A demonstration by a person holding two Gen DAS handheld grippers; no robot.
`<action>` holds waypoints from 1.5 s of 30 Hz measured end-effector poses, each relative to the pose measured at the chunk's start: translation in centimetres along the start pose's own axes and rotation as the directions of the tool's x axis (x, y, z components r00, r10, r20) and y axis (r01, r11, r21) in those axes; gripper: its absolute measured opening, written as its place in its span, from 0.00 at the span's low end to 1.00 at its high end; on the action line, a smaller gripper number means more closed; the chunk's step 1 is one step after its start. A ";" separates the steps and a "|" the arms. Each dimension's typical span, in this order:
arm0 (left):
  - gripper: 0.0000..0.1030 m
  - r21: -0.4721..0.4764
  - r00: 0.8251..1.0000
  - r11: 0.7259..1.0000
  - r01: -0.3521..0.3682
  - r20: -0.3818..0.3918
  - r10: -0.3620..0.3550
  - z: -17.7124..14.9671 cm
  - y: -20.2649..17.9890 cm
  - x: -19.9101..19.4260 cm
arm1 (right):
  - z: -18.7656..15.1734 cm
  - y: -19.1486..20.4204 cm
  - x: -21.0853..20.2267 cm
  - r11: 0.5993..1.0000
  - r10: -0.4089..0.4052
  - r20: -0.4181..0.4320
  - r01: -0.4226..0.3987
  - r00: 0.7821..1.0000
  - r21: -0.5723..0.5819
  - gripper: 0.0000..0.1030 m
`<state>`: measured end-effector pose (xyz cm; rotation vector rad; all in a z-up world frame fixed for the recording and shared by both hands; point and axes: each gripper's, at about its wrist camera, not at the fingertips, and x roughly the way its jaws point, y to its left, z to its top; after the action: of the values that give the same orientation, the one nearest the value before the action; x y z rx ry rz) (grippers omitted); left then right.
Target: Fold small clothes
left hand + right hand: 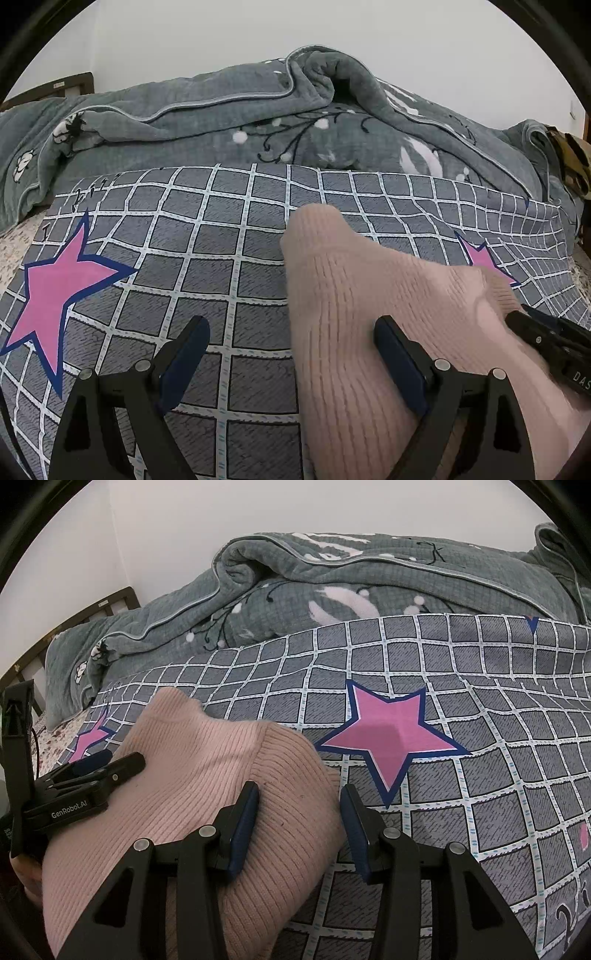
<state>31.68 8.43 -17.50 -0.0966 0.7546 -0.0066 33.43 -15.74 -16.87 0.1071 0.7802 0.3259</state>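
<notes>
A pink ribbed knit garment [354,302] lies on the grey checked bedsheet [207,258], and shows in the right wrist view [207,775] too. My left gripper [291,347] is open; its right finger rests on the knit and its left finger is over the sheet. My right gripper [299,812] is open, straddling the garment's right edge, left finger on the knit. The right gripper's fingertips [524,321] show at the garment's right side in the left view. The left gripper [107,764] shows on the garment's left side in the right view.
A rumpled grey-green quilt [258,122] is heaped along the far side of the bed, against a white wall. Pink stars [388,738] are printed on the sheet. A dark wooden headboard [110,605] stands at the far left. A speckled mattress edge [14,251] shows left.
</notes>
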 end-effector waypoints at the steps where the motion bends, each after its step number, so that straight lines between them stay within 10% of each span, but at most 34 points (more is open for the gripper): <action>1: 0.88 -0.001 1.000 1.000 0.001 0.000 -0.001 0.0 0.0 0.0 | 0.0 0.0 0.0 1.000 0.000 0.000 0.000 1.000 0.000 0.43; 34: 0.88 0.052 0.994 0.997 0.060 0.087 -0.064 -0.8 -1.0 -2.5 | -0.3 -0.4 -2.7 0.997 0.080 0.113 -0.082 0.990 0.011 0.44; 45: 0.87 0.063 0.996 0.996 0.066 0.049 -0.070 -5.2 -2.4 -8.5 | -4.1 4.4 -8.8 0.980 0.098 0.157 -0.068 0.983 -0.187 0.44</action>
<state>22.04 5.92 -15.22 -0.0634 0.6993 -0.0919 23.61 -14.55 -12.91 -0.0046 0.5790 0.4603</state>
